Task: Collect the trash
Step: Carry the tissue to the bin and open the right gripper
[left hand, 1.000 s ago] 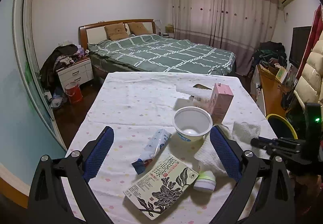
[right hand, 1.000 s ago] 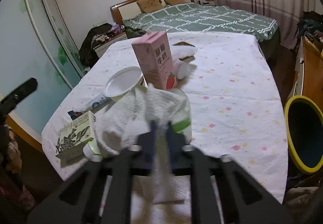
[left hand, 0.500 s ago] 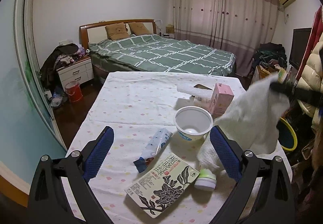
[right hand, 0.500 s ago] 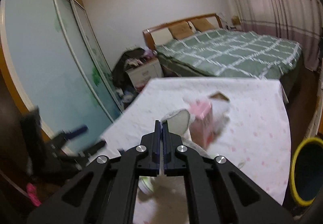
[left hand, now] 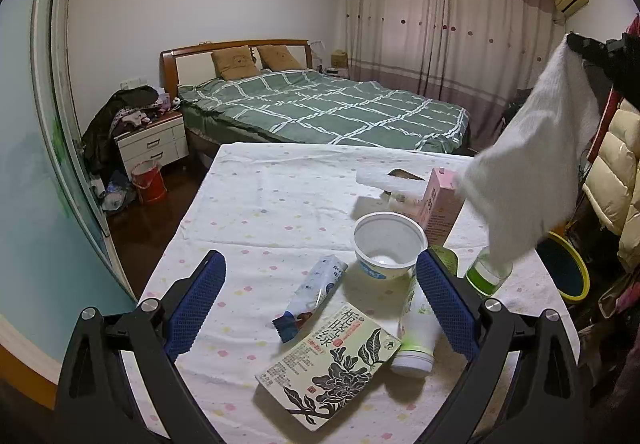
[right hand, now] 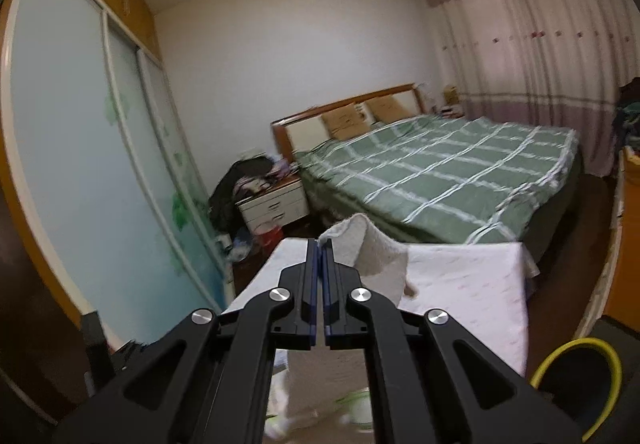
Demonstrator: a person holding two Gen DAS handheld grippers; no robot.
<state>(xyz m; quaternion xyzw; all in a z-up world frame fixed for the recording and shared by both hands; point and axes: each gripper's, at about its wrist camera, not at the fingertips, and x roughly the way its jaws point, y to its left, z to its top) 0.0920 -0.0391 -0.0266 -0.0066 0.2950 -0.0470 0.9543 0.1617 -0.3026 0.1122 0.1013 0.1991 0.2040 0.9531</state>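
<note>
The cloth (left hand: 528,168) has come up off the table since a moment ago and now hangs high at the right, uncovering a green-lidded jar (left hand: 489,271) and a white bottle (left hand: 416,328) lying on its side.

From the left wrist: the left gripper (left hand: 320,296) hovers wide open over the table (left hand: 280,204), holding nothing. Between its fingers lie a wrapper (left hand: 314,290), a white cup (left hand: 390,246) and a box (left hand: 328,368). A pink carton (left hand: 440,204) stands behind the cup. The yellow-rimmed bin (left hand: 570,270) sits off the table's right edge.

From the right wrist: the right gripper (right hand: 321,248) is clamped tight on the cloth (right hand: 372,256), which drapes down to its right. The bin (right hand: 576,376) shows at lower right.
</note>
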